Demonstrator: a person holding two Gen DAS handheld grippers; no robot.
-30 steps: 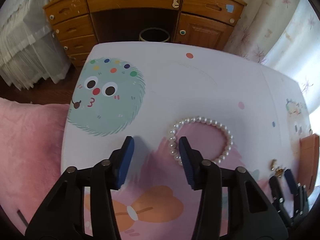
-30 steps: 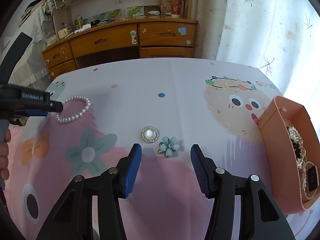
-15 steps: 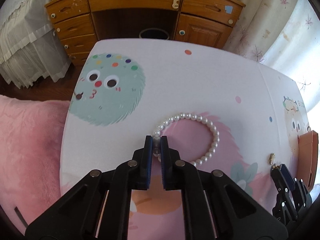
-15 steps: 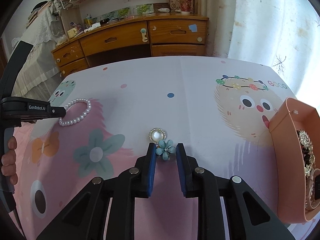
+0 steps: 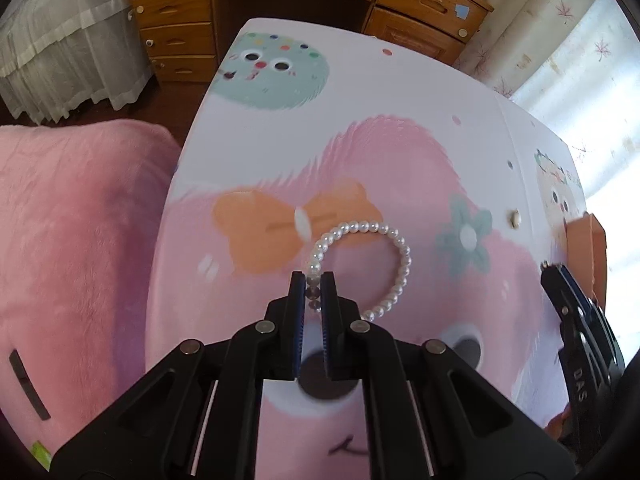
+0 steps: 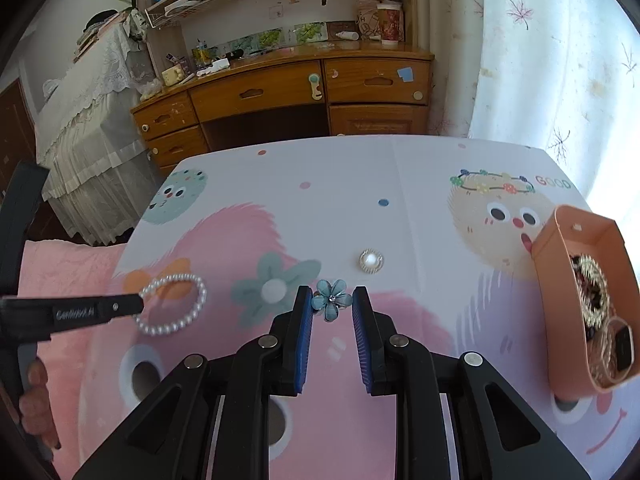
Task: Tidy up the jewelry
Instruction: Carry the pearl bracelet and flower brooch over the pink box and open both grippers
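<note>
My left gripper is shut on a white pearl bracelet and holds it lifted above the cartoon tablecloth; it also shows in the right wrist view. My right gripper is shut on a blue flower brooch, held off the cloth. A round pearl brooch lies on the table beyond it. An orange box at the right holds gold jewelry and a watch.
The table is covered with a printed cloth. A pink plush seat lies to its left. A wooden desk with drawers stands behind, with a lace-covered bed and curtains around.
Both grippers closed: left on the pearl bracelet, right on the blue flower brooch. Both have since lifted their pieces off the cloth and drawn back toward me.
</note>
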